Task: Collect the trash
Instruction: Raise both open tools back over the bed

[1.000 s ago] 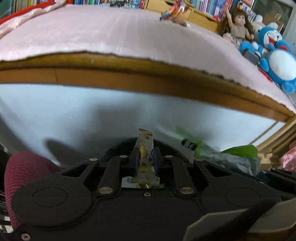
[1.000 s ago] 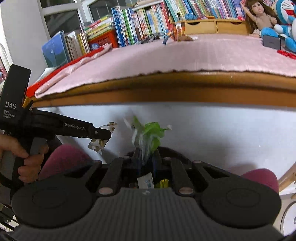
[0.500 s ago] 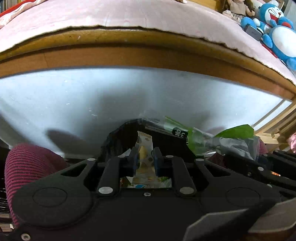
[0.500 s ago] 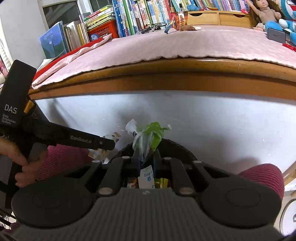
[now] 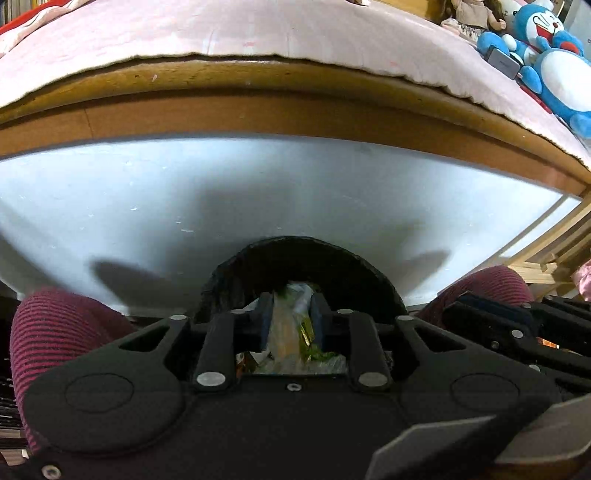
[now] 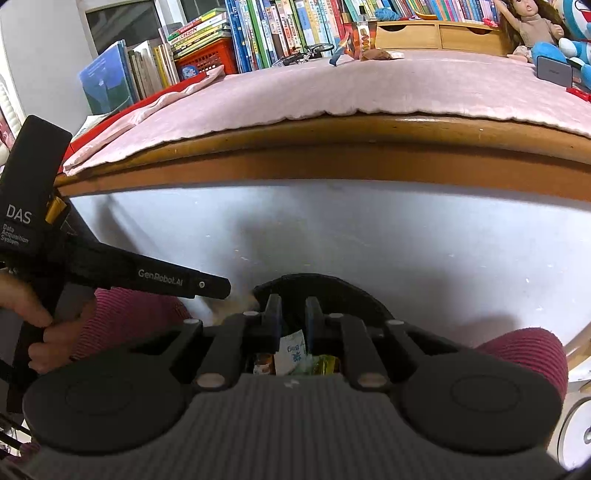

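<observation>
A black trash bin [image 5: 295,245] stands below the desk edge, between a person's knees in red striped trousers [image 5: 66,325]. My left gripper [image 5: 291,314] hangs over the bin with its fingers parted, and a blurred gold and white wrapper [image 5: 291,332] is slipping down between them. My right gripper [image 6: 293,314] is open over the same bin [image 6: 314,282] with nothing between its fingers. Below it lie a white packet [image 6: 291,350] and other wrappers. The right wrist view shows the left gripper's tip [image 6: 218,288] at the bin's left rim.
A wooden desk edge [image 6: 332,147] with a pink cloth [image 6: 369,85] runs overhead, above a white panel [image 5: 258,192]. Books [image 6: 258,33], a doll [image 6: 528,26] and blue plush toys [image 5: 554,66] line the desk's back. A hand [image 6: 40,332] holds the left gripper's handle.
Both grippers dropped toward the bin. The right gripper opened and its green wrapper is gone from its fingers. The left fingers parted slightly and the gold wrapper blurs downward.
</observation>
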### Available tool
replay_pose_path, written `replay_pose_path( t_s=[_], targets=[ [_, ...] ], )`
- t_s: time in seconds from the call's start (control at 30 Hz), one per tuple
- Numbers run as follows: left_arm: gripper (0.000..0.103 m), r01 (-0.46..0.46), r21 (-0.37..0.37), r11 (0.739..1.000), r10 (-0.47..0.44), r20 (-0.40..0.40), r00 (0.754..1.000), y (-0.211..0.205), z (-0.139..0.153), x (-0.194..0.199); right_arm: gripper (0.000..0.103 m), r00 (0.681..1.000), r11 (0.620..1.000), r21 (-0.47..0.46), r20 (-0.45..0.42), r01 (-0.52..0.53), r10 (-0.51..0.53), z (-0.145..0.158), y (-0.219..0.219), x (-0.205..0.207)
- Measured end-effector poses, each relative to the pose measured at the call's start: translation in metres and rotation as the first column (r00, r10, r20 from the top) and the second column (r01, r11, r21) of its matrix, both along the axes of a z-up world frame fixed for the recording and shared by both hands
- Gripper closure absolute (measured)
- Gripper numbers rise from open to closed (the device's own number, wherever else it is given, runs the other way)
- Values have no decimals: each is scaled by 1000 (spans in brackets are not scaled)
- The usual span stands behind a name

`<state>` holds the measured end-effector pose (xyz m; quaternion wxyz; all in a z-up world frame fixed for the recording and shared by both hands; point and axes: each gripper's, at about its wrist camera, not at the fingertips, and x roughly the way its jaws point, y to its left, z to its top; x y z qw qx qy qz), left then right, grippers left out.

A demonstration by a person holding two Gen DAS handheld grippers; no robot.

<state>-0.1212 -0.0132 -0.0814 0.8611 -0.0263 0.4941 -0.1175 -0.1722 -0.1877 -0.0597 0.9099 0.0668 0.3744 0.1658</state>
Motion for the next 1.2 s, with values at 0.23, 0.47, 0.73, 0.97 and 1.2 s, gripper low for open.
replay_pose_path(
  t_s=[0.23, 0.47, 0.73, 0.97, 1.2],
  targets=[
    [51, 5, -6, 1000, -5, 26, 1000, 1, 8, 1, 61, 1000, 1000, 21, 2, 23, -23, 0, -3, 2],
    [32, 30, -32, 999, -25, 137, 990, 10, 45, 1, 38, 998, 998, 52, 57, 36, -39, 16, -16, 7],
    [23, 46, -118, 992, -6, 320, 947, 19, 111, 15, 25, 972, 991, 131, 227, 29, -59, 66, -44, 31],
    [20, 33, -87, 996, 9, 449, 893, 5, 157, 69, 18, 938, 985, 155, 325, 75, -123, 106, -71, 84],
    [19, 3, -142, 990, 68, 496, 865, -7, 173, 152, 15, 920, 987, 98, 360, 129, -156, 129, -83, 162]
  ],
)
